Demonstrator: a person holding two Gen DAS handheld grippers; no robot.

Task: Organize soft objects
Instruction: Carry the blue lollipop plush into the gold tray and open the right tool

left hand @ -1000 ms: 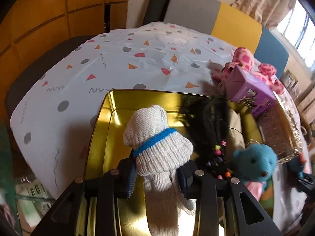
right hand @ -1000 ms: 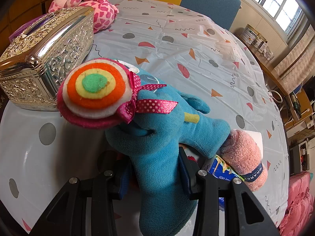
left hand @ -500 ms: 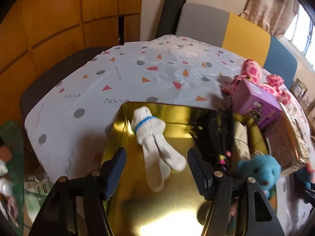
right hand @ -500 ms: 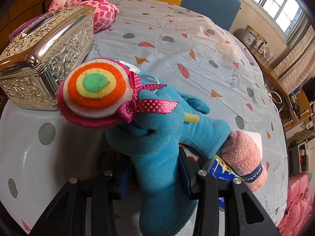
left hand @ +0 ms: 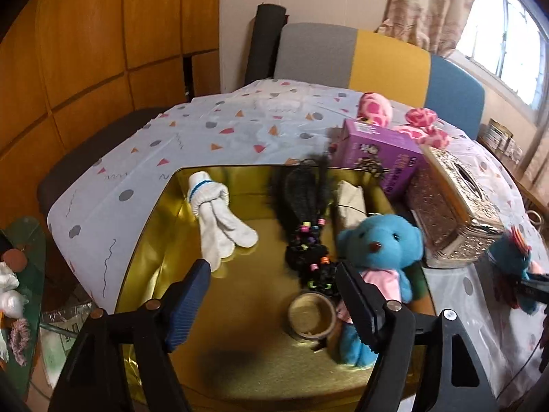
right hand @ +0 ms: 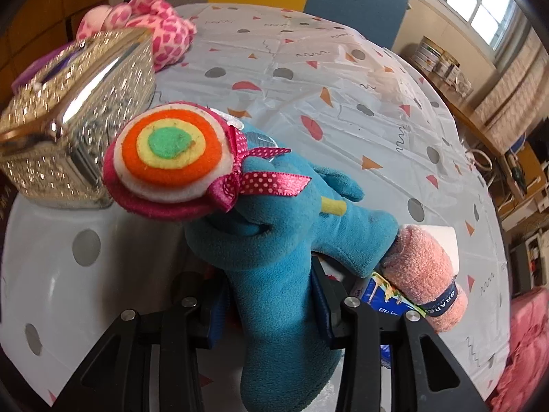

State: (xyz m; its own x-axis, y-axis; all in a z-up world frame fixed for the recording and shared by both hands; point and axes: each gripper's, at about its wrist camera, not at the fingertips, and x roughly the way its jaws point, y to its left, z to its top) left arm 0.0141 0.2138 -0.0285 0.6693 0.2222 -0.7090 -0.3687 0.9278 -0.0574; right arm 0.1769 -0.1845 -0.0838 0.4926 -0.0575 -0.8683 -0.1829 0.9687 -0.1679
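Currently: left gripper (left hand: 272, 276) spread, jaws just opened, nothing between them; white socks (left hand: 216, 216) lying apart in gold tray (left hand: 151, 226), far-left corner, beside black braid (left hand: 305, 216). Right gripper (right hand: 271, 295) pinching teal plush toy (right hand: 281, 257) above patterned tablecloth (right hand: 343, 103).

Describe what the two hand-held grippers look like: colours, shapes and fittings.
The left hand-held gripper and the right hand-held gripper look alike: black angular frames with triangular cut-outs, round silver bolt heads at the joints, and two fingers each faced with ribbed dark blue pads. No cables, markings or sleeves show.
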